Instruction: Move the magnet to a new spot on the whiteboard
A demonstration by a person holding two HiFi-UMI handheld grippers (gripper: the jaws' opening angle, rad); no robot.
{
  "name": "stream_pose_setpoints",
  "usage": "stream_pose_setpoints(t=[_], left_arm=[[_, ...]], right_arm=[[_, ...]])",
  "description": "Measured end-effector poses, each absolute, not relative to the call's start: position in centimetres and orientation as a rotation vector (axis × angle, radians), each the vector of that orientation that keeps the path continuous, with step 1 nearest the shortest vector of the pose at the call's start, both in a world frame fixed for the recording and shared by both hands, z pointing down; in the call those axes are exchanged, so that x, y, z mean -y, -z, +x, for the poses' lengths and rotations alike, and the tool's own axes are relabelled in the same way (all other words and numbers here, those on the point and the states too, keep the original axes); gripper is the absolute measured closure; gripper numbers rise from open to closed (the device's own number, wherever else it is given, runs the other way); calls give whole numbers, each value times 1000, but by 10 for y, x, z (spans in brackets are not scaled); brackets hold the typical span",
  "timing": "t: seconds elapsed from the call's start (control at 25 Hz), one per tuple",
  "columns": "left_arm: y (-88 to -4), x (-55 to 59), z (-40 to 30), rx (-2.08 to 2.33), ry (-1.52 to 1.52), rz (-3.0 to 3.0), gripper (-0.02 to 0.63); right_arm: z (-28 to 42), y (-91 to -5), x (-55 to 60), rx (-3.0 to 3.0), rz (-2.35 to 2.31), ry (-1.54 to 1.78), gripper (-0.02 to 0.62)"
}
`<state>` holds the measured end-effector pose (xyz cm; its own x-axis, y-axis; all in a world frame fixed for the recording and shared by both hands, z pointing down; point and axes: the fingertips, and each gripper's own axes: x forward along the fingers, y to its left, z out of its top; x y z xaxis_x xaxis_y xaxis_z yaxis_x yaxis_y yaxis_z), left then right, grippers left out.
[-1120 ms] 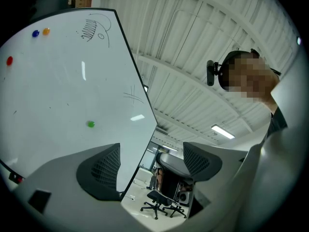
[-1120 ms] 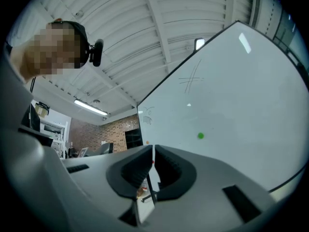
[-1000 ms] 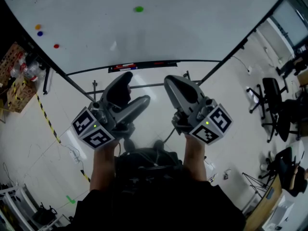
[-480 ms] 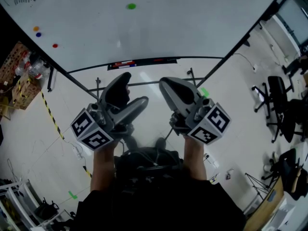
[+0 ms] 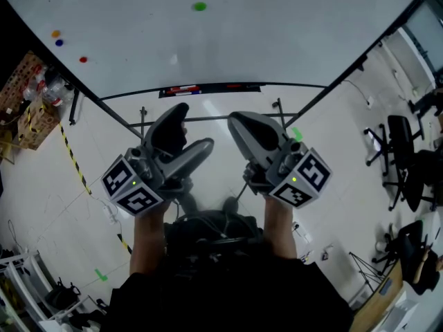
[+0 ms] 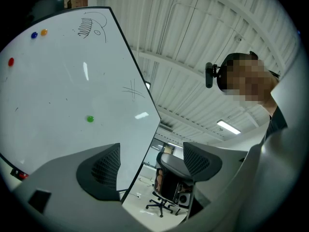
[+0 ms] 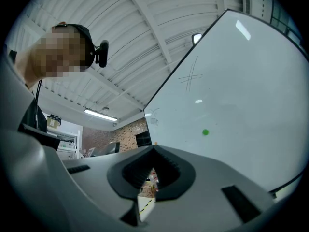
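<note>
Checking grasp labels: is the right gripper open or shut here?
Shut and empty. In its own view the right gripper shows jaw tips touching, nothing clamped; the green magnet sits on the whiteboard.

This looks like an office or lab set up in an industrial hall. A large whiteboard point(image 5: 277, 33) on a black frame stands on a glossy white floor point(image 5: 332, 151). Black office chairs point(image 5: 394, 140) cluster at one side, and yellow-black tape point(image 5: 73, 164) marks the floor. Overhead is a ribbed metal ceiling point(image 6: 193, 33) with a strip light point(image 6: 228, 127). A brick wall point(image 7: 126, 129) shows farther back.
</note>
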<state>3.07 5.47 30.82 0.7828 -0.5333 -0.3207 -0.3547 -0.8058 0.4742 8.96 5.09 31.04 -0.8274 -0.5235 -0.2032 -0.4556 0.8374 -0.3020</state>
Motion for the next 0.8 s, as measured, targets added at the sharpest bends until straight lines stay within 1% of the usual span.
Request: stream_pose_setpoints(t=[0.8], left_arm=[[-309,-51,33,652,618,2588,204]], right_arm=[[89,-312,-46,-2738,-753,354,578]])
